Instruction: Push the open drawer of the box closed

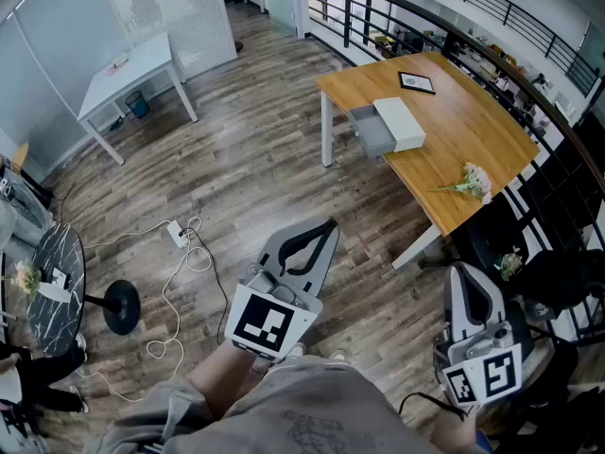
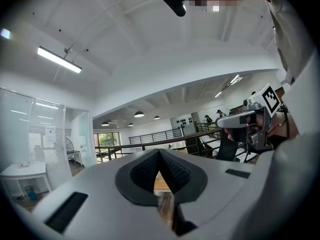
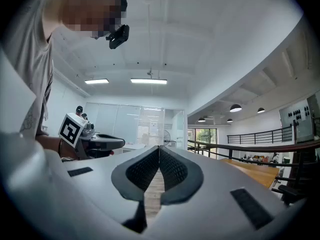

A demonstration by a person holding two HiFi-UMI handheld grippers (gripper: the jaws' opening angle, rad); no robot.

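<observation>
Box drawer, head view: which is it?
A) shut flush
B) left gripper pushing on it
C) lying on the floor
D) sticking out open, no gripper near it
D: the grey drawer stands out of the white box on the wooden table, with the left gripper and right gripper well short of it.

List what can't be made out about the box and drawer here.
Drawer contents: head view, too distant and small.
Box in both gripper views: not to be found; left tool and right tool fill the lower frames.
Framed picture on the table: head view, its image too small.
</observation>
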